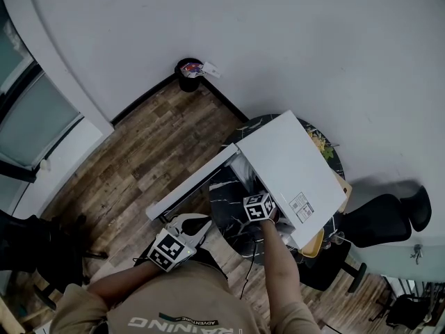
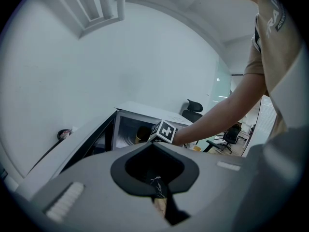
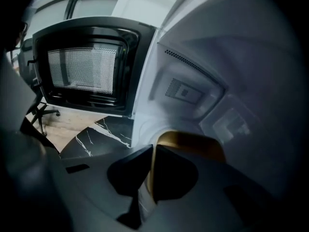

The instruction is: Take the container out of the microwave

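Observation:
The white microwave stands on a round black marble table, with its door swung open to the left. My right gripper reaches into the cavity. In the right gripper view its jaws are shut on the rim of the yellow container, which sits inside the microwave. My left gripper hangs back near my body in front of the door, its jaws shut on nothing. From there the container shows as a yellow patch behind the right gripper's marker cube.
The open door stands to the left of the right gripper. A black waste bin sits against the far wall on the wood floor. A black office chair stands right of the table. A yellowish dish lies beside the microwave's near corner.

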Action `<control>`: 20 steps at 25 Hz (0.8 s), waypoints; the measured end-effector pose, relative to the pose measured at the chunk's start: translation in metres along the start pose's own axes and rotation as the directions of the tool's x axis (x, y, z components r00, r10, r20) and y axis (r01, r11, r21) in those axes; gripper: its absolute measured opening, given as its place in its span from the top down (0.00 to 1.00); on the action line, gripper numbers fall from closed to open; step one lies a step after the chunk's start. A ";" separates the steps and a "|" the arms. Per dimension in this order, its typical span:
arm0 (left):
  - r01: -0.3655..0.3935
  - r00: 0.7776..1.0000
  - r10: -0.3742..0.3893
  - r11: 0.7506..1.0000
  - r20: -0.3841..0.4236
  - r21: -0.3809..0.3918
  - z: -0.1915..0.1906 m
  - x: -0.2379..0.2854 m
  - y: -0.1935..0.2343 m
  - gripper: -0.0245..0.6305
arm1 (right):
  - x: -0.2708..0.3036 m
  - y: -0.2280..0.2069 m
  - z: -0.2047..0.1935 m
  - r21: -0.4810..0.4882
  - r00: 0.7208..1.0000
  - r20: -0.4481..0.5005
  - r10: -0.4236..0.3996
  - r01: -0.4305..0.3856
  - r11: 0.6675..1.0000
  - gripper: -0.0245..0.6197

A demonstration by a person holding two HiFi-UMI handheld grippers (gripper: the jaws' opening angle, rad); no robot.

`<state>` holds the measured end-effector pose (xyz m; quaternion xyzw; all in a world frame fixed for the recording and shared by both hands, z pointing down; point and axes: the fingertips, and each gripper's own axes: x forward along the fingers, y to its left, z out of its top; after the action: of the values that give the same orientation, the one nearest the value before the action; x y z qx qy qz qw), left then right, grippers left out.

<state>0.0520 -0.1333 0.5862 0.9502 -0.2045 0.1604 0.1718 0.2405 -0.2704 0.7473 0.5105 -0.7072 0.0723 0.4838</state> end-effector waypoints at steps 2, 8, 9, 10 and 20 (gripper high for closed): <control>0.003 1.000 -0.003 1.000 0.001 0.001 0.000 0.001 0.000 0.96 | -0.004 0.000 0.003 0.013 1.000 0.021 -0.005 0.005 1.000 0.96; 0.015 1.000 -0.015 1.000 -0.010 0.002 -0.003 0.001 -0.004 0.96 | -0.022 0.009 0.006 0.000 0.998 0.065 -0.004 0.004 1.000 0.96; 0.013 1.000 -0.013 1.000 -0.005 0.005 0.000 0.000 -0.003 0.96 | -0.024 0.011 0.007 -0.006 0.998 0.070 -0.003 0.003 1.000 0.96; 0.010 1.000 -0.010 1.000 0.000 0.006 0.005 -0.001 -0.002 0.96 | -0.027 0.013 0.009 -0.015 0.997 0.075 -0.001 0.002 1.000 0.96; 0.030 0.999 -0.030 0.999 0.013 0.023 0.016 -0.006 0.002 0.96 | -0.062 0.038 0.020 -0.104 0.991 0.131 0.032 -0.019 0.994 0.96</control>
<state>0.0497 -0.1391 0.5703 0.9561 -0.1896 0.1538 0.1619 0.1986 -0.2239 0.7048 0.4796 -0.7469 0.0083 0.4604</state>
